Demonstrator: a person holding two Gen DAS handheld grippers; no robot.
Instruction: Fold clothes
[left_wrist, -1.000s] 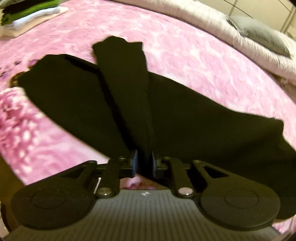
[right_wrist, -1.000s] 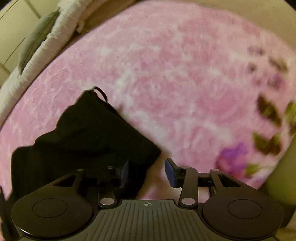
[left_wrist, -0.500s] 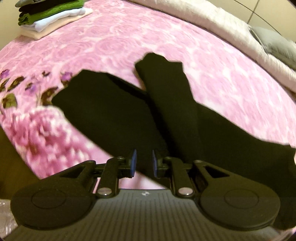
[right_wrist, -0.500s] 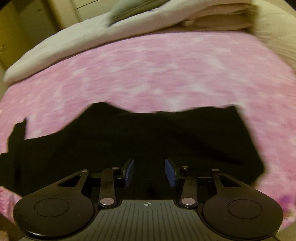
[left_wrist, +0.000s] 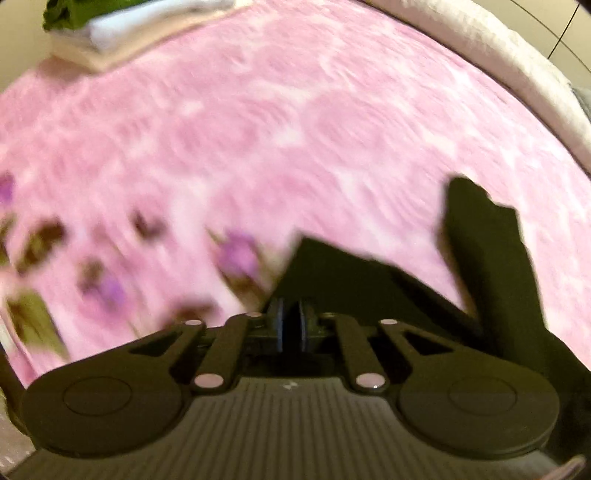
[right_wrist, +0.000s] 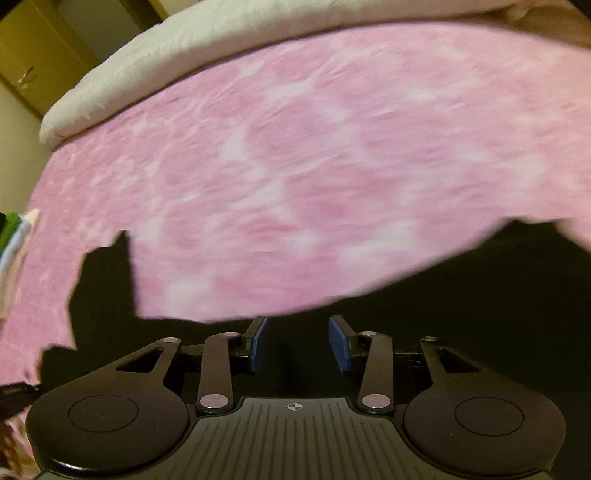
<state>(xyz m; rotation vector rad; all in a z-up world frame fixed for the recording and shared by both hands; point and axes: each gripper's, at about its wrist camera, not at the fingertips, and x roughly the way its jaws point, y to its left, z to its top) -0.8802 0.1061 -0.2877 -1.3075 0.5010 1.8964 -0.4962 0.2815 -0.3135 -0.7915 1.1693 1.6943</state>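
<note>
A: left tongs (left_wrist: 290, 328) have just been closing, pads nearly together now. a corner of the black soft fabric garment (left_wrist: 369, 288) sits right at the tips, but the frame is blurred, so I can't tell if cloth is pinched between the pads or just lying under them

B: right side?

A: right tongs (right_wrist: 297, 341) stand apart, blue pads (right_wrist: 256, 343) clear of each other, nothing between them that they press on. they hang over the near edge of the same black garment (right_wrist: 480, 295)

B: where's the garment overall

A: flat on the pink rose-patterned bed cover (left_wrist: 295, 129), spread low across both views, one narrow dark strip sticking up toward the far side. stack of folded green, white and beige clothes (left_wrist: 122, 26) sits well apart at the far corner of the bed

B: so which step

A: my read: both hands are lining up on one edge of the garment for the next fold, grasp not yet made on the right

B: next move needs?

A: right tongs down onto the edge and closed on it, left grip confirmed on its corner, then both lift together so the edge carries over evenly without bunching
</note>
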